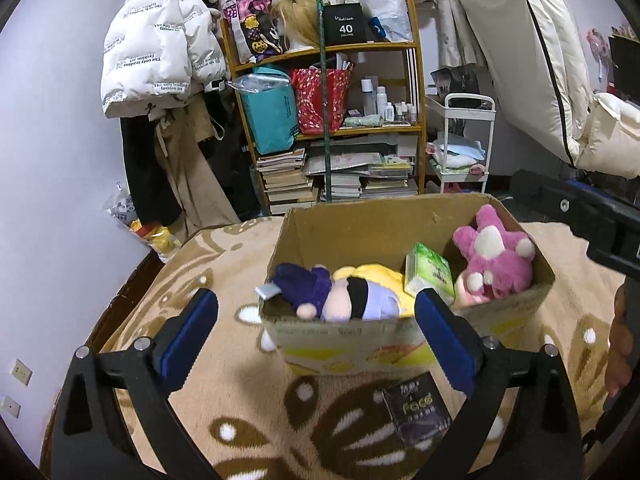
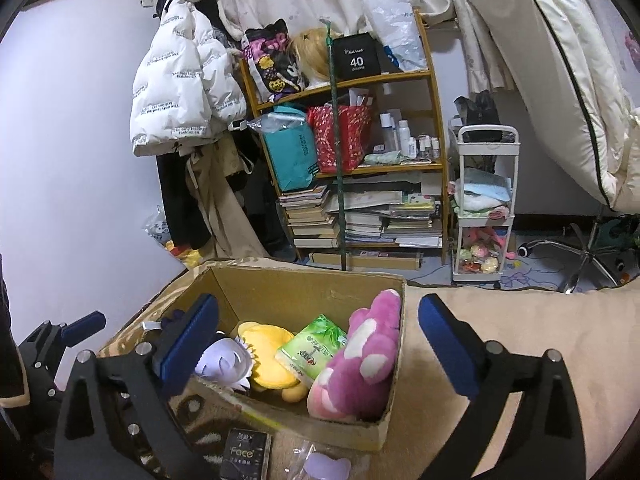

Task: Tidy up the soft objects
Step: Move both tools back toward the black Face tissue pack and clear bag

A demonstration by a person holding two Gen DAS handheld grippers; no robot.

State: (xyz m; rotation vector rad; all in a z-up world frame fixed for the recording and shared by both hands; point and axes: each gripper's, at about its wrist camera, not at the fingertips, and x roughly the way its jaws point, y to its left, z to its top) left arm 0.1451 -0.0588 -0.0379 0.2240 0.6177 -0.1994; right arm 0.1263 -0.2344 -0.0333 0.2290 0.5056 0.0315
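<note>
An open cardboard box (image 1: 352, 224) stands on the beige patterned blanket (image 1: 224, 364). In it lie a purple-haired doll (image 1: 340, 296), a yellow plush (image 1: 380, 276), a green tissue pack (image 1: 430, 268) and a pink plush (image 1: 496, 256). My left gripper (image 1: 316, 324) is open and empty just in front of the box's near wall. My right gripper (image 2: 318, 328) is open and empty above the box (image 2: 304, 288), over the tissue pack (image 2: 312, 348), beside the pink plush (image 2: 360, 356), the yellow plush (image 2: 268, 356) and the doll (image 2: 224, 360).
A black "Face" pack (image 1: 416, 408) lies on the blanket in front of the box; it also shows in the right wrist view (image 2: 244, 456), next to a clear bag (image 2: 320, 464). Behind stand a wooden bookshelf (image 2: 436, 128), a white trolley (image 2: 484, 204), hanging coats (image 2: 184, 84) and an office chair base (image 2: 580, 252).
</note>
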